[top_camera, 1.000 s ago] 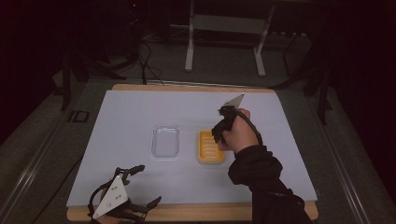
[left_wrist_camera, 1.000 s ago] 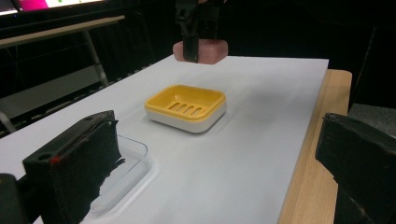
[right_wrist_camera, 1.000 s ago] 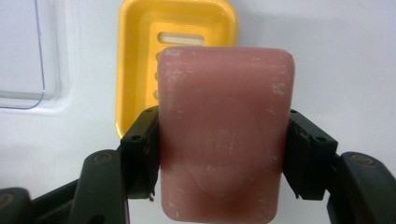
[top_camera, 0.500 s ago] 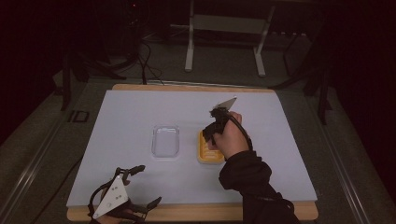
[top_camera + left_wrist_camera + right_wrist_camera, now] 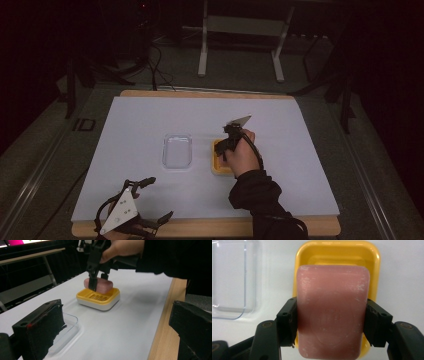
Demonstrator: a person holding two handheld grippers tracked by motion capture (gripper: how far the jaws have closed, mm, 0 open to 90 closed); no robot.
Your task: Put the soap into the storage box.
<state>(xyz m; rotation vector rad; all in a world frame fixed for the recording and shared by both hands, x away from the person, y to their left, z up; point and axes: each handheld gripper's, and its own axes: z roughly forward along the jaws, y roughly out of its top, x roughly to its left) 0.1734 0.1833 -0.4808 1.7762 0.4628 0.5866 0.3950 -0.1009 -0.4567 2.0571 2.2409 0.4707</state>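
Right gripper [image 5: 332, 322] has come in from beyond the yellow plastic soap dish [image 5: 337, 255] to directly above it — jaws clamped on the pink rectangular soap bar [image 5: 332, 312]. Left gripper [image 5: 132, 212] sits well nearer than the dish, jaws wide. Clear plastic lid [image 5: 178, 150] lies just left of the dish.

A white-topped table [image 5: 150, 120] with a wooden edge carried a clear lid [image 5: 178, 150] beside a yellow dish [image 5: 98, 298].
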